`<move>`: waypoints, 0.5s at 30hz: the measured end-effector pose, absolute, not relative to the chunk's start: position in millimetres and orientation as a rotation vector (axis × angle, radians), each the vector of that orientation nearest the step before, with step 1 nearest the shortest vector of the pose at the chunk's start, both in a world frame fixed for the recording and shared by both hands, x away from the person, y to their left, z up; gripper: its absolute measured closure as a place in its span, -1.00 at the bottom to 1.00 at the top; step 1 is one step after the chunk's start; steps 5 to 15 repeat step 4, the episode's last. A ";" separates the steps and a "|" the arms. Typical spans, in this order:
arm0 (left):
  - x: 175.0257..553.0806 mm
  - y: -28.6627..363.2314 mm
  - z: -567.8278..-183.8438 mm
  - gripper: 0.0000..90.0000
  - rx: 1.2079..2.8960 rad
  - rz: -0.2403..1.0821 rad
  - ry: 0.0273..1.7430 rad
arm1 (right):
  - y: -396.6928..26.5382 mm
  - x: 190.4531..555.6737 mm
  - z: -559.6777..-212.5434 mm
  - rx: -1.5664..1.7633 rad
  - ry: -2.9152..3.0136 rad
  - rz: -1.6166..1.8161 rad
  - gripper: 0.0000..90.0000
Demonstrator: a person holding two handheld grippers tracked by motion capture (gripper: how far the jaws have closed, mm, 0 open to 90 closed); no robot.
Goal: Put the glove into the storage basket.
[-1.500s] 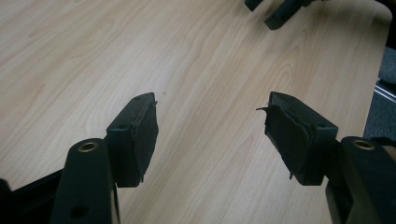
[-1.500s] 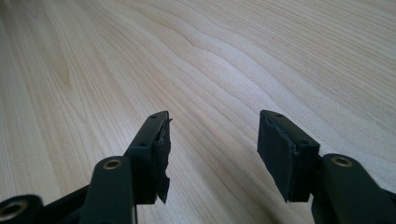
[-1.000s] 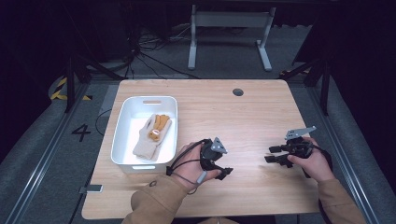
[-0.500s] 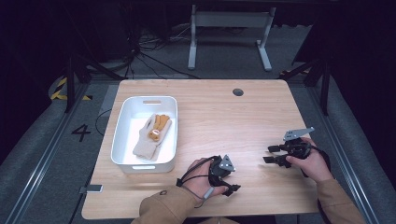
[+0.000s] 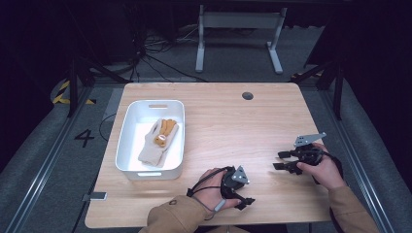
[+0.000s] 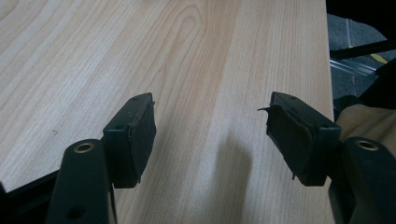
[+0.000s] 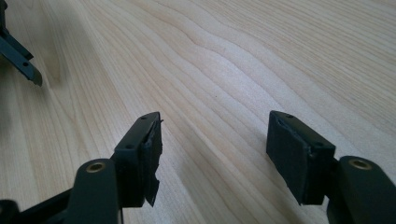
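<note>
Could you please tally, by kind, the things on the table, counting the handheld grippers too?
White bin: 1
Gloves lying in the bin: cream and tan, apparently 2
Grippers: 2, left gripper and right gripper, both open and empty
Total: 5

I am looking at a pale wood-grain table (image 5: 228,126) carrying a white bin (image 5: 127,145), inside which a cream glove (image 5: 154,145) with tan-orange fingers is lying, while right of the bin both black grippers, left (image 5: 247,202) and right (image 5: 277,161), are showing grey plates.
</note>
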State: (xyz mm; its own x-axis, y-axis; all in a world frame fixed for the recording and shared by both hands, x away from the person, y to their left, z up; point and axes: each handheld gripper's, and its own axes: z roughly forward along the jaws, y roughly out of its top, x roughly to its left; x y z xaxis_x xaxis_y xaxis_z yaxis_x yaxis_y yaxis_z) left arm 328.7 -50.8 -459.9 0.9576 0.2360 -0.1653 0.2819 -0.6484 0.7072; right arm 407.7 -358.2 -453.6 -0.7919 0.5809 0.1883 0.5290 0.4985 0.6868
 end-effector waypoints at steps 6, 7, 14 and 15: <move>329.1 -49.8 -458.9 -0.27 2.300 -0.071 0.367 | -357.7 408.0 -453.5 0.977 2.657 1.184 -0.19; 329.1 -49.8 -458.9 -0.27 2.300 -0.071 0.367 | -357.7 408.0 -453.5 0.977 2.657 1.184 -0.19; 329.1 -49.8 -458.9 -0.27 2.300 -0.071 0.367 | -357.7 408.0 -453.5 0.977 2.657 1.184 -0.19; 329.1 -49.8 -458.9 -0.27 2.300 -0.071 0.367 | -357.7 408.0 -453.5 0.977 2.657 1.184 -0.19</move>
